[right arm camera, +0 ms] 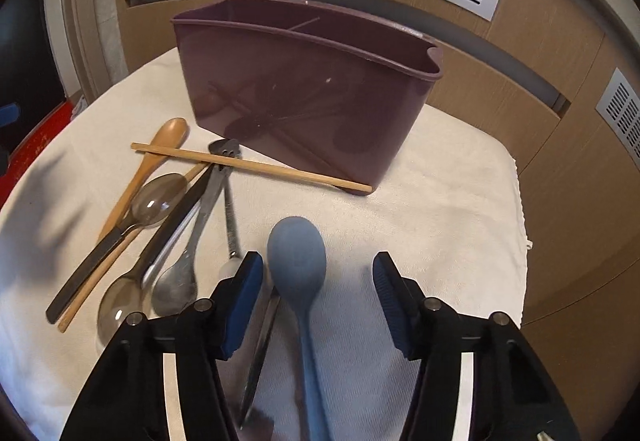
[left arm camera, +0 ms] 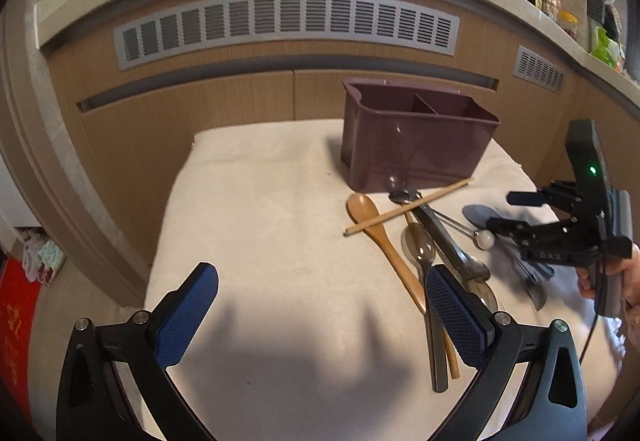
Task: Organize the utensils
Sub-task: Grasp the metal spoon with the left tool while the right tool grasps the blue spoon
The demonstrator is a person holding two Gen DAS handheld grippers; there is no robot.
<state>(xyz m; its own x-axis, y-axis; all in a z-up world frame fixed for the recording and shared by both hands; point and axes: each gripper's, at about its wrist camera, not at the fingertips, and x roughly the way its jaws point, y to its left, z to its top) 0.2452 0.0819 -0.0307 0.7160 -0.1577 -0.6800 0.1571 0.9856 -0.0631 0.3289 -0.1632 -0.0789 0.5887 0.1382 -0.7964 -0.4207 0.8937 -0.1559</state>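
A dark purple divided utensil holder [left arm camera: 416,145] [right arm camera: 304,93] stands at the back of a white cloth-covered table [left arm camera: 260,221]. In front of it lie a wooden spoon [left arm camera: 362,207] [right arm camera: 172,131], a chopstick [left arm camera: 408,207] [right arm camera: 256,165], a clear plastic spoon [right arm camera: 158,201], a metal spoon [right arm camera: 176,285] and other utensils in a loose pile. A blue spoon [right arm camera: 296,253] [left arm camera: 478,215] lies apart on the right. My right gripper [right arm camera: 318,261] [left arm camera: 504,211] straddles its handle, jaws apart, pads not touching it. My left gripper [left arm camera: 322,273] hovers wide open over bare cloth, left of the pile.
Wooden cabinet fronts with a grey vent grille [left arm camera: 288,21] rise right behind the table. A counter ledge at the upper right carries bottles [left arm camera: 554,1]. A red mat [left arm camera: 16,321] lies on the floor at left. A hand [left arm camera: 628,281] holds the right gripper.
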